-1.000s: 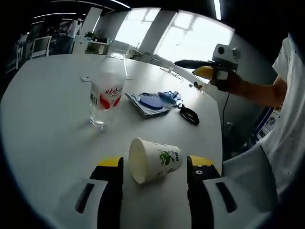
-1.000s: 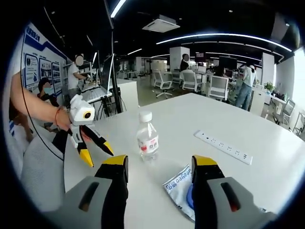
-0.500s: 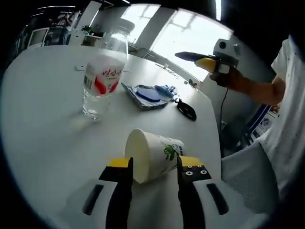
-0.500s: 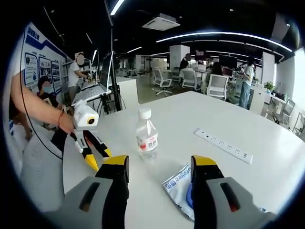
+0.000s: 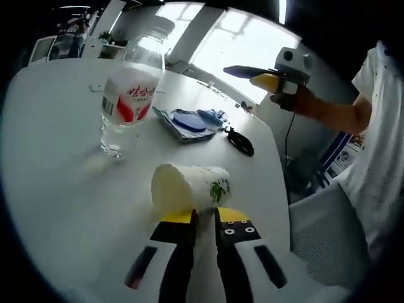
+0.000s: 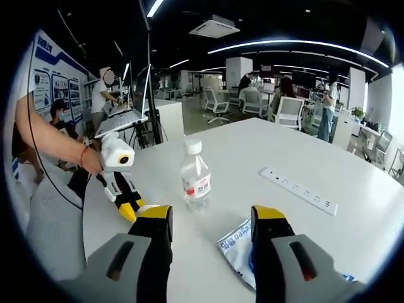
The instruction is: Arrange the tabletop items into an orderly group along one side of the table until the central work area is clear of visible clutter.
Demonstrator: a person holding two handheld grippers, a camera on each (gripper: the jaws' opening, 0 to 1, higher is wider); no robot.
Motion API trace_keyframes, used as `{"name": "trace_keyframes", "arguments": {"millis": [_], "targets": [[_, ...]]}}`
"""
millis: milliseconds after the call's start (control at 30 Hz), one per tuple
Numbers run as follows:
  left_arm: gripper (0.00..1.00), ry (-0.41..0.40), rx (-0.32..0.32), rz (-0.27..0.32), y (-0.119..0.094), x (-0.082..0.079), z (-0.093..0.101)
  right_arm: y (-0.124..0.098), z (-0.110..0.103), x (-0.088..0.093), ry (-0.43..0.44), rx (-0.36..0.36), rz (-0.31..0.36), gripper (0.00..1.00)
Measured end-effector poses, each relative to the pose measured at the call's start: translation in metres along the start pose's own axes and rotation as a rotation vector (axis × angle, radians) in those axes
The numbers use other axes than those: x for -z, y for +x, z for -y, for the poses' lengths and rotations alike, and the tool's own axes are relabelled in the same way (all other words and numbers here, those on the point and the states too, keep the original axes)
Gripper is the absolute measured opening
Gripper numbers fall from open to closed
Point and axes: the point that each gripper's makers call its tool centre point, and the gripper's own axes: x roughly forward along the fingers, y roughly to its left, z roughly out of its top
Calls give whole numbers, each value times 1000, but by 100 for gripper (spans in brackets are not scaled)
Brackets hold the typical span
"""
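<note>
Gripping a tipped-over white paper cup with green print (image 5: 189, 187) on the white worktop (image 5: 57, 158) — left tongs (image 5: 203, 217) pinched narrow; right tongs (image 6: 212, 214) spread wide, holding nothing, near a clear plastic bottle (image 6: 196, 177).

In the left gripper view, the left half of the worktop (image 5: 44, 158) lies bare and open. Toward centre stand the bottle (image 5: 128, 101), the packet (image 5: 183, 123) and a black ring (image 5: 240, 142). In the right gripper view, a power strip (image 6: 298, 190) crosses the right side.
</note>
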Motion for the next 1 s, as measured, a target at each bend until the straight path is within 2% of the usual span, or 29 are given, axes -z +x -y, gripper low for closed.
{"name": "trace_keyframes", "arguments": {"millis": [67,200,267,633,767,800,1000], "targets": [[0,8,16,1,1,-1,4,0,0,0,1,-2,0,48],[0,30,25,-4,3,-3,7,0,-2,1,2,-6,-2,48],[0,68,30,-10,3,-6,13,0,-3,1,7,-10,-4,48],[0,216,-20,-31,-5,-31,30,-4,-12,-7,6,-42,1,43],[0,338,-62,-108,-7,-35,38,-6,-16,-15,0,-59,7,41],[0,352,-60,-112,-7,-36,40,-7,-18,-17,-5,-65,8,40],[0,513,-80,-238,-6,-38,58,-10,-26,-29,-31,-101,4,34]]}}
